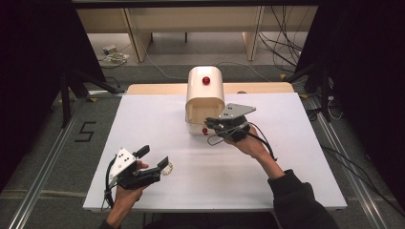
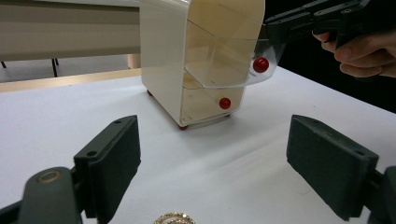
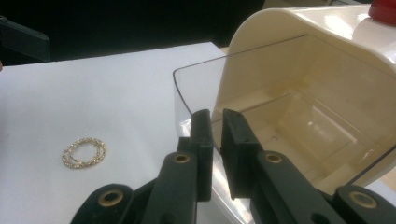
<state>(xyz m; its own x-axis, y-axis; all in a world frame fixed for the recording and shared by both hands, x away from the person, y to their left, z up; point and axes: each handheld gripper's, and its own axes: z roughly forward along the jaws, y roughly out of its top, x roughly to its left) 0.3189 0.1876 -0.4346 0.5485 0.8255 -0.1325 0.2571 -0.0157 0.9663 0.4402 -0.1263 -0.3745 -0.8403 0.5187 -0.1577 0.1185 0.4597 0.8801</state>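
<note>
Inside, cream cabinet (image 3: 327, 88) with clear drawer (image 3: 299, 126) bare.

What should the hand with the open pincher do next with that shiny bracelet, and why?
Probably the left gripper should dip down and close on the bracelet. Its jaws stand wide open just above the bracelet on the table, and nothing is between them yet. The right gripper is shut on the clear flap of the cream box, holding it lifted open, so the box looks ready.
</note>
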